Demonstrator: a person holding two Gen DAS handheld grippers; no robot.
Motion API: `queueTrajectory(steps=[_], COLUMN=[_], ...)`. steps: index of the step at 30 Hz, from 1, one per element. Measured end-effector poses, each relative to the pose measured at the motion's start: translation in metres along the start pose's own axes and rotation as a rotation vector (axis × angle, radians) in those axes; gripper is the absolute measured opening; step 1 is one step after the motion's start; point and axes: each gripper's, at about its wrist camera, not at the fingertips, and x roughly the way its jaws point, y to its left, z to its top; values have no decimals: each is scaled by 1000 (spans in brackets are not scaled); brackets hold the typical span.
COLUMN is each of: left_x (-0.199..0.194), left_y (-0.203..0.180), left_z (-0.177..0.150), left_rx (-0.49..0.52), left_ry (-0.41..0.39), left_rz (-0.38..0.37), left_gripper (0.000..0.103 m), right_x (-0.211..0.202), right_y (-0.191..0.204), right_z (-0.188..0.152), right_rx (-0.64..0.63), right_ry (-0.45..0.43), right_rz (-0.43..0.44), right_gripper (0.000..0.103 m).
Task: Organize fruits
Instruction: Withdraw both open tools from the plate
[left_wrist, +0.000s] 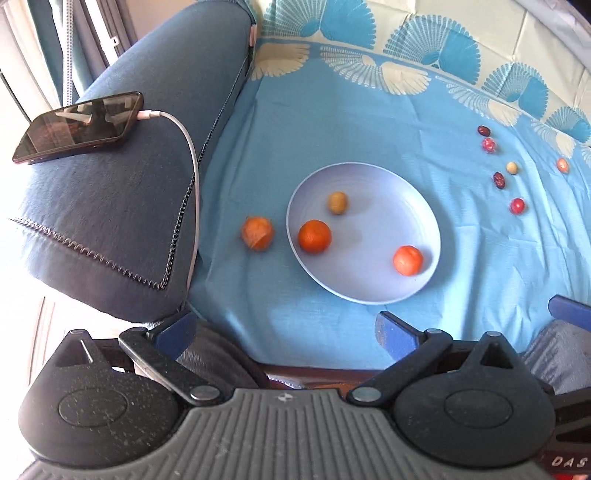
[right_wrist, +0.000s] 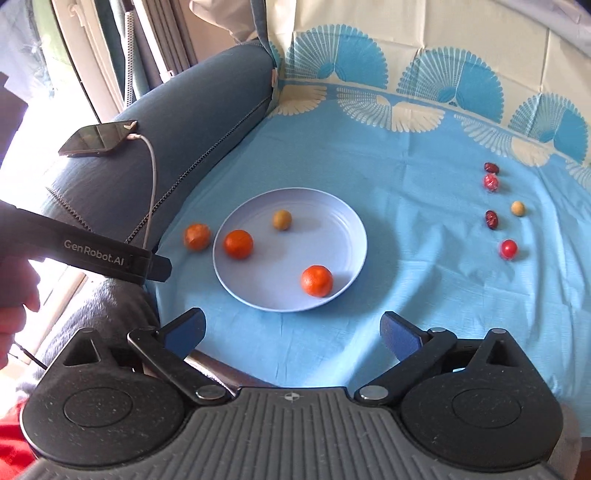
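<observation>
Surface: a seat covered by a blue cloth (right_wrist: 406, 295) with a fan pattern along its far edge; everything lies on this cloth
Plate: pale blue plate (right_wrist: 332, 229) (left_wrist: 399, 192) near the left side of the cloth, just right of the armrest
On plate: orange (right_wrist: 238, 243) (left_wrist: 314, 236) at the plate's left rim; second orange (right_wrist: 316, 280) (left_wrist: 407, 260) at its near right rim; small tan fruit (right_wrist: 282, 219) (left_wrist: 337, 202) toward its far side; the three sit apart from each other
Off plate: third orange (right_wrist: 197, 236) (left_wrist: 257, 233) on the cloth just left of the plate, close to the rim; cannot tell if touching
Small fruits: loose group toward the right edge of the cloth, well apart from the plate; two dark red dates (right_wrist: 491, 168) (right_wrist: 491, 220); two red round ones (right_wrist: 491, 183) (right_wrist: 508, 249); one tan one (right_wrist: 518, 208); one more orange-pink one (left_wrist: 562, 165) further right, seen only from the left wrist
Left gripper (left_wrist: 284, 330): jaws spread wide, nothing between them; held over the near edge of the cloth, short of the plate
Right gripper (right_wrist: 291, 328): jaws wide apart, holding nothing; also at the near edge, plate just ahead
Armrest: blue armrest (right_wrist: 192, 122) along the left edge; phone (right_wrist: 98, 138) on top of it, white cable (right_wrist: 153, 177) plugged in
</observation>
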Motion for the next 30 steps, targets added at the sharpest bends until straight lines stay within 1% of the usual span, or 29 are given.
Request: queueTrajectory(steps=[6,13,22,30], left_x=[-30,-51,-63,-67], left_y=[-14,-33,-49,-53], left_z=[-25,-41,-48,-48], left_rx=[23,57,109,124], left_ry=[-34,-65,-84,-90], left_rz=[2,12,37,45], left_gripper=[103,103,103,103], right_x=[-38,-68,-79,-83], right_y=[-2,-6,-15,-16], right_z=[-12,-29,-40,-44], right_rx=[9,1,46,45], right_ry=[-104,-168,-193,-208], right_rz=[-33,-45,-59,-63], right_gripper=[102,102,102,102])
